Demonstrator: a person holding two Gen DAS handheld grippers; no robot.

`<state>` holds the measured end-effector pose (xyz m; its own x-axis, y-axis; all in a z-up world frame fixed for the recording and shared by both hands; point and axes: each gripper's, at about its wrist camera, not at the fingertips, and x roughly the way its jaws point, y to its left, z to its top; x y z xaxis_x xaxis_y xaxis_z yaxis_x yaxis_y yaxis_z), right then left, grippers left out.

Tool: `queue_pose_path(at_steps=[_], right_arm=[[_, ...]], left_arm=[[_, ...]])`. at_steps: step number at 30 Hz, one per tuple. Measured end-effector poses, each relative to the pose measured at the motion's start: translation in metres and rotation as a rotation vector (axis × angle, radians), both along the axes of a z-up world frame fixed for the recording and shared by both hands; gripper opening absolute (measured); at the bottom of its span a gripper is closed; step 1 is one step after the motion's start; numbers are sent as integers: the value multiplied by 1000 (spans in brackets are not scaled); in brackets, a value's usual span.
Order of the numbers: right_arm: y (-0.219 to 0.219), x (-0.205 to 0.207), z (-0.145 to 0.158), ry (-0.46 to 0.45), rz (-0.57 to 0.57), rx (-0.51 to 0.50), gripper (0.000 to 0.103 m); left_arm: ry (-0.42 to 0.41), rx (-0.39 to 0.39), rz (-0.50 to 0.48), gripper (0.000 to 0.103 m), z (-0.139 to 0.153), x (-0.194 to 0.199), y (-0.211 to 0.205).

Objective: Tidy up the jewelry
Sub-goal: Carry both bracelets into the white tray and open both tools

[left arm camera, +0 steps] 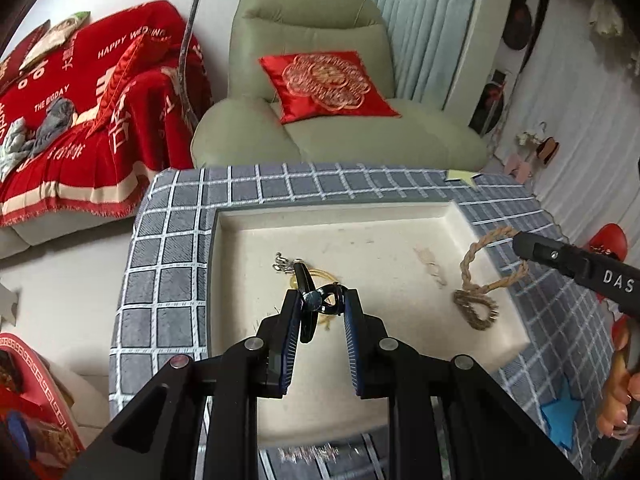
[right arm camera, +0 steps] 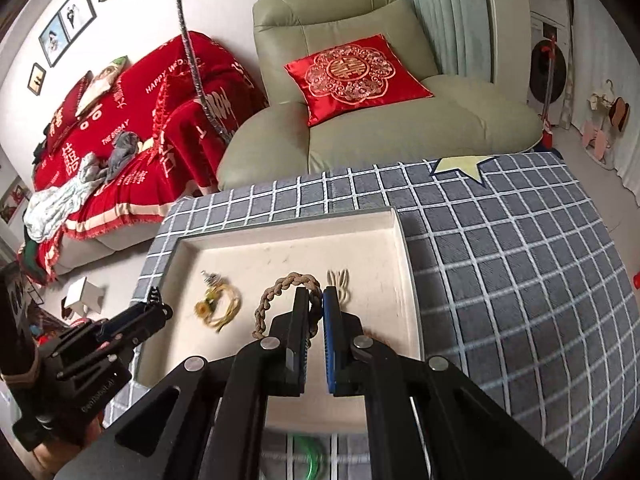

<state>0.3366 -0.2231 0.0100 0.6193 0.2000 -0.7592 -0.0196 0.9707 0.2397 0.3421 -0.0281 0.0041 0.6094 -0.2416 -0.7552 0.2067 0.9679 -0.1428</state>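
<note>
Both grippers work over the cream tray [left arm camera: 492,320] at frame centre: my left gripper [left arm camera: 320,300] pinches a dark ring-like piece, my right gripper [right arm camera: 316,300] is nearly closed on the braided rope bracelet [right arm camera: 280,288]. I should lift each slowly, clear of the yellow cord bracelet [right arm camera: 220,308] and small beige knot [right arm camera: 338,284].

Jewelry is crowding the middle of the shallow cream tray [right arm camera: 404,248]: a yellow cord piece [right arm camera: 218,308], a braided rope bracelet [right arm camera: 280,292] and a pale knotted piece [right arm camera: 339,286] are lying side by side, while bare tray floor is stretching open toward the far rim and checked cloth [right arm camera: 520,260] is lying unobstructed alongside.
</note>
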Motion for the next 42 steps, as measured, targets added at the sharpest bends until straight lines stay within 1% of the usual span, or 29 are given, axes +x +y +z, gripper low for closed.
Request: queue_pose_path(at_steps=[5, 12, 15, 24, 26, 27, 28, 29, 30, 35, 38, 42], right_arm=[[-2, 26, -27, 39, -24, 3, 8], [-9, 42, -63, 101, -48, 6, 8], [-10, 42, -71, 117, -41, 10, 8], [-11, 41, -80, 158, -28, 2, 9], [-9, 41, -81, 162, -22, 1, 17], [-8, 40, -79, 157, -21, 3, 35], [-8, 39, -77, 147, -19, 11, 60], [-9, 37, -74, 133, -17, 20, 67], [-8, 36, -72, 124, -17, 24, 68], [-7, 22, -53, 79, -11, 60, 69], [-10, 12, -45, 68, -18, 84, 69], [-14, 0, -39, 55, -33, 104, 69]], left_arm=[[27, 41, 32, 37, -22, 21, -2], [25, 118, 12, 37, -37, 31, -15], [25, 146, 1, 37, -41, 30, -20], [24, 199, -1, 38, -47, 29, -27], [23, 203, -2, 38, -47, 28, -28], [22, 206, -2, 38, -47, 27, -28], [21, 208, -1, 38, -47, 27, -28], [18, 211, 1, 38, -46, 26, -28], [15, 213, 6, 38, -45, 25, -27], [16, 194, 20, 38, -42, 22, -25], [2, 199, 26, 38, -40, 20, -26], [-18, 185, 32, 38, -35, 18, -24]])
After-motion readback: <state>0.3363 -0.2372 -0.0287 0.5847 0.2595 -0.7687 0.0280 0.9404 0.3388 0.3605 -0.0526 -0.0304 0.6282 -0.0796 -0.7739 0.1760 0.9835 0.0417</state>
